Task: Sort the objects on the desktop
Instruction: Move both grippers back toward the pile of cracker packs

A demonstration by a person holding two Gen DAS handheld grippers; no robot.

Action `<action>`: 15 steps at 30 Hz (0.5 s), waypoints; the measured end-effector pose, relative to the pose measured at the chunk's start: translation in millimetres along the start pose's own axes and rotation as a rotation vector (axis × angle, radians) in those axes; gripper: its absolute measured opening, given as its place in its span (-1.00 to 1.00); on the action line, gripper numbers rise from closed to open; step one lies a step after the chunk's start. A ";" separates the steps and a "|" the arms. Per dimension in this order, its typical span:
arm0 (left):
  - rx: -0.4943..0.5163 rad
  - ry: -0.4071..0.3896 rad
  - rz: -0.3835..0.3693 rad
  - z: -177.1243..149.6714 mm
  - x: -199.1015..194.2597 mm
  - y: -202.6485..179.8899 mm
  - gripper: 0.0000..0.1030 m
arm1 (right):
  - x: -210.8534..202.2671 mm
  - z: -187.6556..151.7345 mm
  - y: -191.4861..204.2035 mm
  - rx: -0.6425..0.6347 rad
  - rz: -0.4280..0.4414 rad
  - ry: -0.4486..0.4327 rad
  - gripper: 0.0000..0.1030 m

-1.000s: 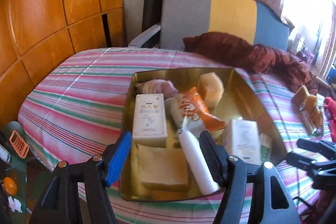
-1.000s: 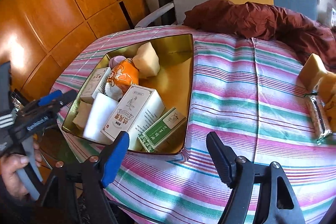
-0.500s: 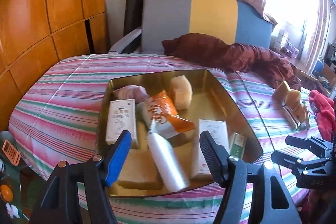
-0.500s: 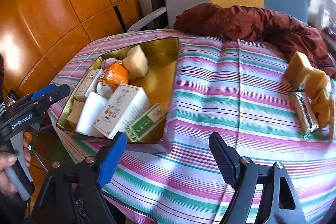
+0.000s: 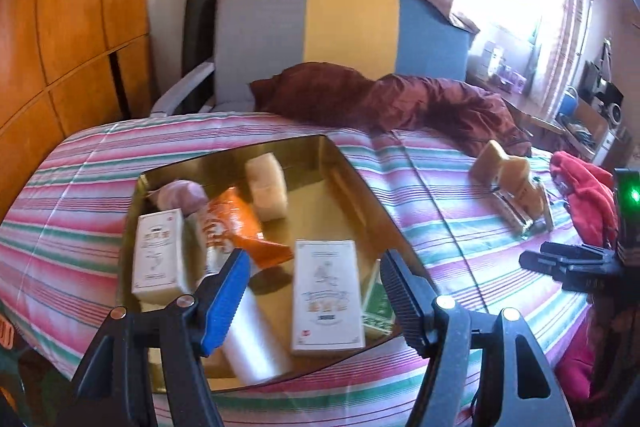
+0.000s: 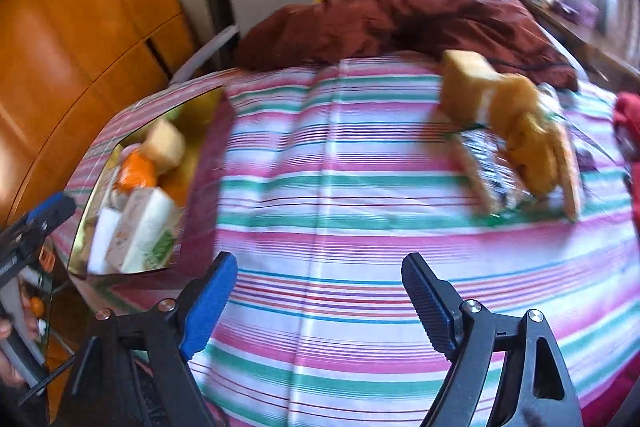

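Observation:
A gold tray [image 5: 352, 167] sits on the striped tablecloth, holding white boxes [image 5: 326, 291], an orange packet [image 5: 236, 223], a white roll [image 5: 252, 339], a green box [image 5: 376, 303] and a yellow sponge [image 5: 268, 187]. My left gripper [image 5: 314, 291] hovers open over the tray's near side, nothing between its fingers. My right gripper [image 6: 318, 303] is over bare cloth, jaws opening and empty. Ahead of it to the right lie yellow sponges [image 6: 516, 123] and a foil-wrapped packet [image 6: 484, 163]. The tray [image 6: 200, 99] is at its left.
A dark red cloth [image 5: 400, 99] is bunched at the table's far edge before a grey, yellow and blue chair [image 5: 340, 27]. A red cloth [image 5: 580, 187] lies at the right edge. Wood panelling [image 5: 60, 27] stands on the left.
Both grippers have swung to the right. The right one left the tray's corner and now faces the sponges, its jaws wider. The left one shifted across the tray.

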State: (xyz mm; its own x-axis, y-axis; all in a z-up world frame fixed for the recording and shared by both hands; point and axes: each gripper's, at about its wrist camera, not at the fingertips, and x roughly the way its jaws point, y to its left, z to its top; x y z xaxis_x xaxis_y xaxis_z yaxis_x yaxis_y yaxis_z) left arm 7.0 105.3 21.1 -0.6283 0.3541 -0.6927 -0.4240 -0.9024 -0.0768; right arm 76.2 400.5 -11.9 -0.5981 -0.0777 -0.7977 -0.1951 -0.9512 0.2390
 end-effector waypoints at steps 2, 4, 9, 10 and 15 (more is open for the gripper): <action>0.022 0.000 -0.009 2.3 1.6 -8.1 0.33 | -6.3 3.0 -21.4 0.047 -0.022 0.002 0.65; 0.039 -0.003 -0.030 4.9 3.1 -16.6 0.33 | -12.6 6.1 -39.2 0.079 -0.036 0.002 0.66; 0.082 0.004 -0.066 8.7 8.0 -36.0 0.33 | -29.7 19.2 -88.7 0.152 -0.097 -0.021 0.66; 0.090 0.011 -0.079 9.4 10.2 -40.7 0.33 | -32.7 22.6 -100.5 0.173 -0.106 -0.029 0.66; 0.112 0.038 -0.101 10.2 18.1 -56.4 0.33 | -33.8 39.7 -145.6 0.195 -0.150 -0.052 0.66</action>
State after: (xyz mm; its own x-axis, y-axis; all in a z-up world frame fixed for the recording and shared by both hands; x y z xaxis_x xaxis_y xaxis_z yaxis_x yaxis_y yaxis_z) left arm 12.9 165.1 20.2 -0.5541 0.4304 -0.7126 -0.5557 -0.8286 -0.0684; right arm 94.0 553.5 2.2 -0.5897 0.0799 -0.8037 -0.4277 -0.8750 0.2268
